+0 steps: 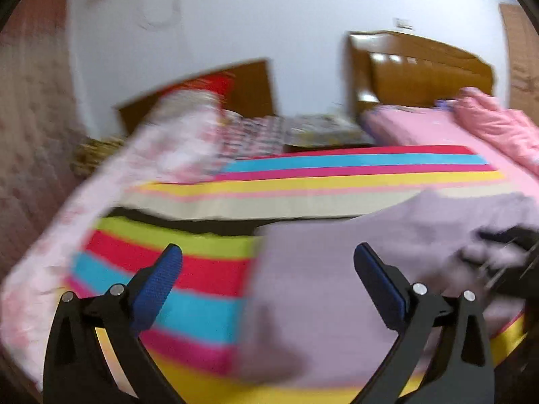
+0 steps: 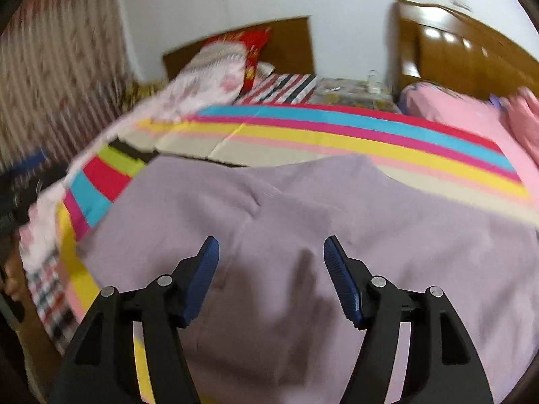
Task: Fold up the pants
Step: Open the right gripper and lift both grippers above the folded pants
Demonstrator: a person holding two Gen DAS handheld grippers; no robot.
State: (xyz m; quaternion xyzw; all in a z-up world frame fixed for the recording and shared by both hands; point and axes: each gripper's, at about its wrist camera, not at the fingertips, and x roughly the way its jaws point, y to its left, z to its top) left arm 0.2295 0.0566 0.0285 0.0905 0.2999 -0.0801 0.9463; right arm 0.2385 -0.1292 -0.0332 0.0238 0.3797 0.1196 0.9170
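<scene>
Right wrist | pants [image 2: 303, 208] lie flat, long axis left-right | both hand-held grippers spread, nothing pinched

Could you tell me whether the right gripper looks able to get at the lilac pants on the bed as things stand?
Probably yes. The right gripper stands open, nothing between its pads, and the lilac pants lie spread on the striped sheet directly ahead of it with nothing visible in between.
</scene>
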